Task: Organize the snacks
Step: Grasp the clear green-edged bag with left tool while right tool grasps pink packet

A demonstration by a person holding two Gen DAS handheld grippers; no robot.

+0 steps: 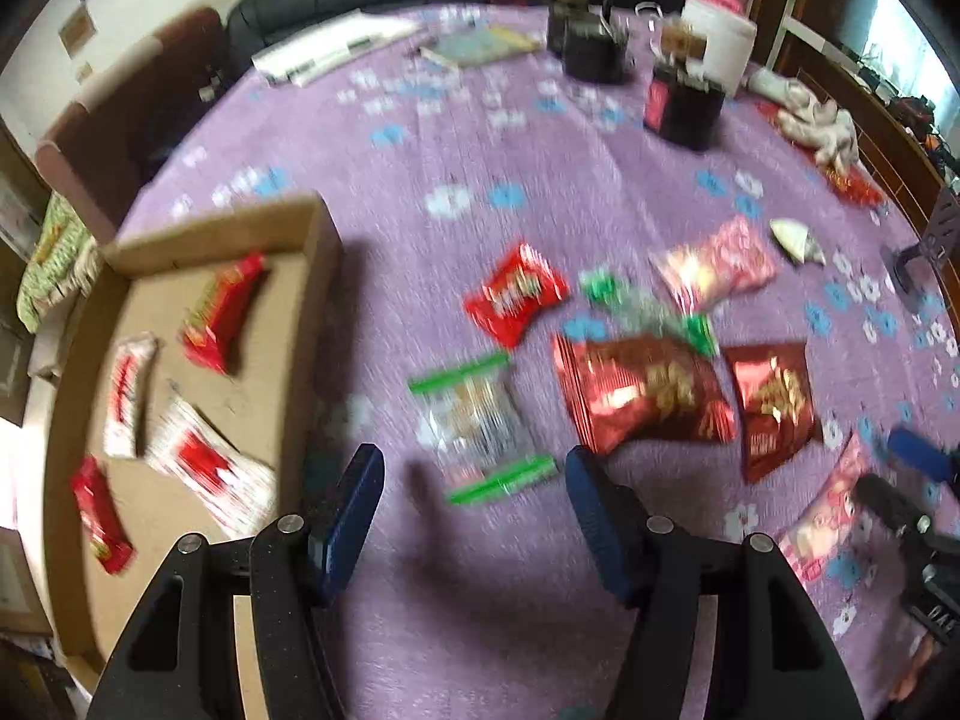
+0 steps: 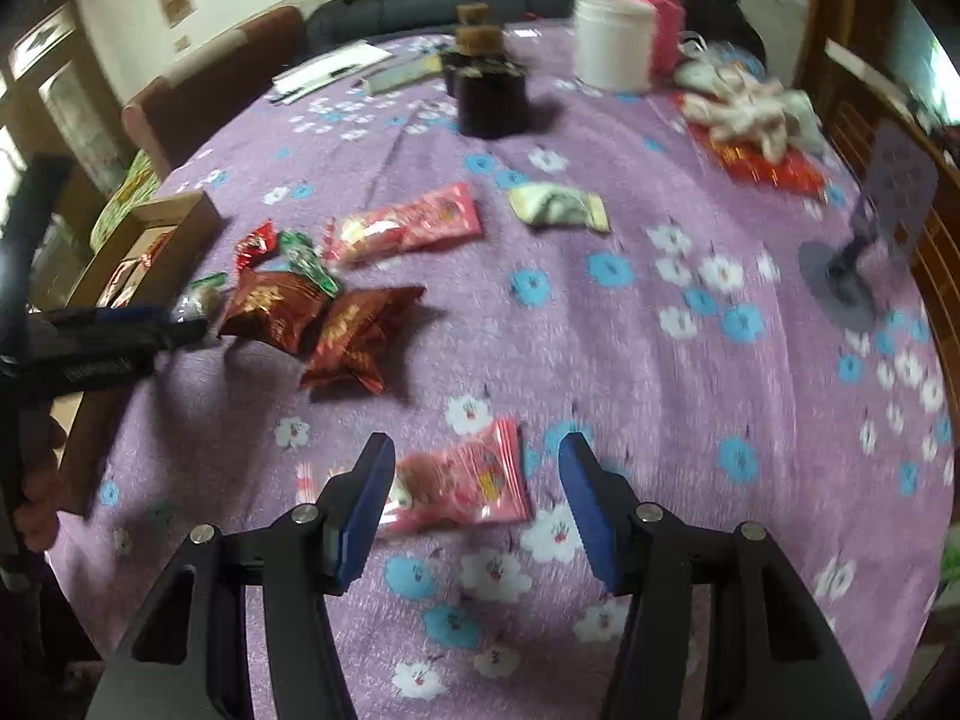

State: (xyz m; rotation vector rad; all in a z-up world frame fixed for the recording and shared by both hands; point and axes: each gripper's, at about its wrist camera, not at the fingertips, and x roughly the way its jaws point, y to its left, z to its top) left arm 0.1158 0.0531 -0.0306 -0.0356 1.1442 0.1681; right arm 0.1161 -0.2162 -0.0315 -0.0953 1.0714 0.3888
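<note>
A cardboard box (image 1: 300, 324) at the left holds several red and white snack packs (image 1: 219, 315). My left gripper (image 1: 474, 468) is open and empty above the purple cloth, just short of a clear pack with green strips (image 1: 480, 426). Beyond it lie a red pack (image 1: 516, 294), two dark red packs (image 1: 642, 402) and a pink pack (image 1: 714, 264). My right gripper (image 2: 477, 462) is open, with a pink pack (image 2: 462, 480) lying on the cloth between its fingers. The left gripper (image 2: 108, 336) shows at the left of the right wrist view.
Dark jars (image 1: 684, 102), a white container (image 1: 720, 42), papers (image 1: 336, 48) and a bundle of cloth (image 1: 822, 126) stand at the far side of the table. A small stand (image 2: 864, 228) is at the right edge. A pale pack (image 2: 558, 207) lies mid-table.
</note>
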